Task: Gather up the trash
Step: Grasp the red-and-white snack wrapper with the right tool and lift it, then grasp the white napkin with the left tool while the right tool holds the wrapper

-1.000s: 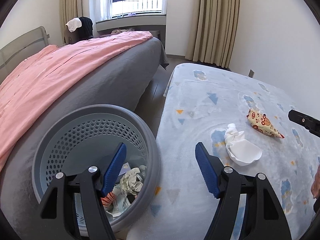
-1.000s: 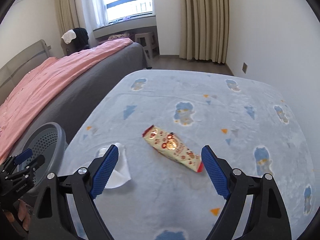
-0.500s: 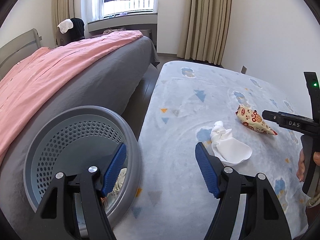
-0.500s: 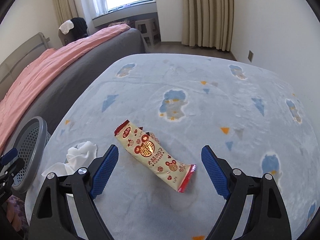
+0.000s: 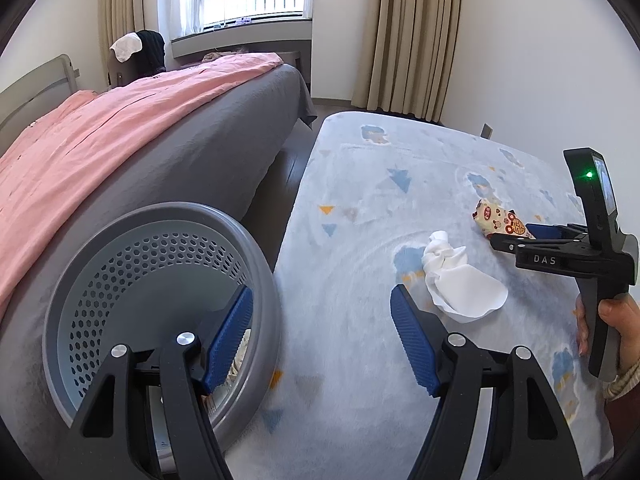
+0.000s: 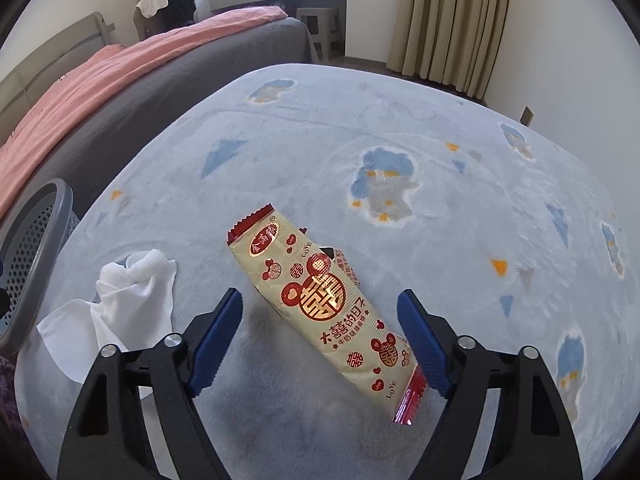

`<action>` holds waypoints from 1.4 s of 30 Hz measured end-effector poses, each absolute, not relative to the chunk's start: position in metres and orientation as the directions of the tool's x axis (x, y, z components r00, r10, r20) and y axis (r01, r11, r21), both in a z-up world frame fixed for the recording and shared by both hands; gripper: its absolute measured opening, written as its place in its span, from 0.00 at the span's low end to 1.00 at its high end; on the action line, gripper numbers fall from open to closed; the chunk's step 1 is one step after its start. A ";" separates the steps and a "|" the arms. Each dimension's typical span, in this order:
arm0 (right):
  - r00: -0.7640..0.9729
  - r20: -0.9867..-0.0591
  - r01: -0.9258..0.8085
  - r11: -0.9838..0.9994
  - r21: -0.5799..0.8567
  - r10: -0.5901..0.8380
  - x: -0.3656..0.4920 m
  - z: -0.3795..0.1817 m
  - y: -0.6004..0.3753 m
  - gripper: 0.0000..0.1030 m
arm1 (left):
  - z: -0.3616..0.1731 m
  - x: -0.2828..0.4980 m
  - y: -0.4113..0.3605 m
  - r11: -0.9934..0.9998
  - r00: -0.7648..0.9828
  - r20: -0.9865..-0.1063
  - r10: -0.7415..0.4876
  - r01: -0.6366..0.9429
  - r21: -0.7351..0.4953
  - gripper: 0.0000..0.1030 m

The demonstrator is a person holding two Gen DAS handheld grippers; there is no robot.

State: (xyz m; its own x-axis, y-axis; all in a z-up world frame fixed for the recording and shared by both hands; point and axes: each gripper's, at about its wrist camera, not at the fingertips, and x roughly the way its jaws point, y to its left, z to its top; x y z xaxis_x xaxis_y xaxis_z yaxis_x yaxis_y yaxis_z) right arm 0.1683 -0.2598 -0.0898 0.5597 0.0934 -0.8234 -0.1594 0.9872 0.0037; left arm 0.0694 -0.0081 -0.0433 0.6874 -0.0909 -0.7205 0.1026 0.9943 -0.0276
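A cream and red snack wrapper [image 6: 324, 300] lies on the light blue rug [image 6: 400, 128]. My right gripper [image 6: 320, 340] is open and straddles the wrapper's near half, its blue pads on either side of it. A crumpled white tissue [image 6: 124, 300] lies to the wrapper's left. In the left wrist view the tissue [image 5: 460, 284] and the wrapper [image 5: 496, 220] lie right of centre, with my right gripper [image 5: 540, 236] over the wrapper. My left gripper [image 5: 320, 340] is open and empty, above the rim of the grey mesh bin [image 5: 160, 280], which holds crumpled trash.
A bed [image 5: 160, 128] with a pink cover and grey sheet stands left of the rug, close behind the bin. Curtains [image 5: 412, 32] and a window are at the far wall. A white wall runs along the rug's right side.
My right gripper has moved forward and down until the wrapper lies between its open jaws. My left gripper has pulled back from over the bin and turned slightly right.
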 end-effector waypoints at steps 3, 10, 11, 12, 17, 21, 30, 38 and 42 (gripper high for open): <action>0.555 -0.828 -0.161 0.987 -0.012 0.080 0.168 -0.092 -0.257 0.54 | -0.044 0.068 -0.011 0.993 0.682 -0.725 -0.097 0.116 -0.023 0.66; 0.552 -0.829 -0.123 0.992 0.025 0.089 0.159 -0.087 -0.261 0.32 | -0.047 0.062 -0.017 0.990 0.676 -0.729 -0.104 0.141 -0.011 0.66; 0.552 -0.829 -0.113 0.993 0.035 0.092 0.156 -0.085 -0.262 0.31 | -0.046 0.062 -0.018 0.990 0.677 -0.728 -0.106 0.144 -0.010 0.66; 0.553 -0.828 -0.102 0.994 0.047 0.096 0.153 -0.083 -0.263 0.31 | -0.046 0.061 -0.019 0.989 0.678 -0.727 -0.108 0.149 -0.009 0.66; 0.577 -0.811 -0.048 0.996 0.080 0.093 0.136 -0.068 -0.268 0.31 | -0.043 0.057 -0.032 0.982 0.675 -0.724 -0.141 0.188 -0.016 0.66; 0.607 -0.789 -0.004 0.994 0.114 0.093 0.119 -0.053 -0.273 0.31 | -0.042 0.053 -0.048 0.974 0.668 -0.725 -0.167 0.228 -0.013 0.66; 0.667 -0.741 0.050 0.987 0.153 0.081 0.081 -0.023 -0.289 0.32 | -0.045 0.065 -0.083 0.960 0.645 -0.734 -0.212 0.279 -0.032 0.66; 0.672 -0.737 0.083 0.980 0.182 0.080 0.079 -0.022 -0.309 0.32 | -0.062 0.095 -0.112 0.961 0.628 -0.756 -0.186 0.276 -0.007 0.66; 0.674 -0.732 0.071 0.978 0.195 0.097 0.079 -0.021 -0.310 0.32 | -0.074 0.111 -0.122 0.961 0.611 -0.772 -0.175 0.276 0.000 0.66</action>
